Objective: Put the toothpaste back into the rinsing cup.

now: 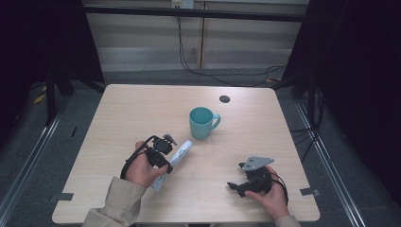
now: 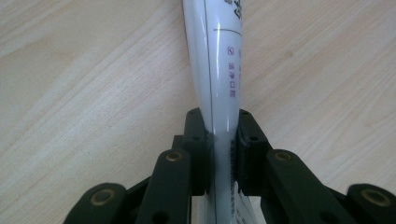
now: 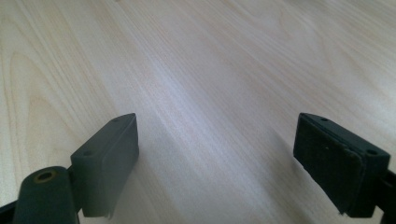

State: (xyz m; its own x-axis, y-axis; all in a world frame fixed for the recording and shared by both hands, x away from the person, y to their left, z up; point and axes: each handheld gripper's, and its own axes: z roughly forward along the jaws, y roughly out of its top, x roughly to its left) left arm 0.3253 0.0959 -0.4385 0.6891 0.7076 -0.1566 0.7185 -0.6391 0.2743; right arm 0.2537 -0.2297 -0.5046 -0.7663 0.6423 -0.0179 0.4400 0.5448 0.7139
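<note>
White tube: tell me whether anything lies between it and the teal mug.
Nothing visible does. The left gripper is shut on the white tube, and only bare table separates the tube's cap end from the teal mug.

The tube is glossy white with small magenta print and a thin dark line. The mug, at centre frame, is teal. The table shows pale wood grain. Both grippers are black; the right gripper carries a grey plate. The sleeve, lower left, is beige.
</note>
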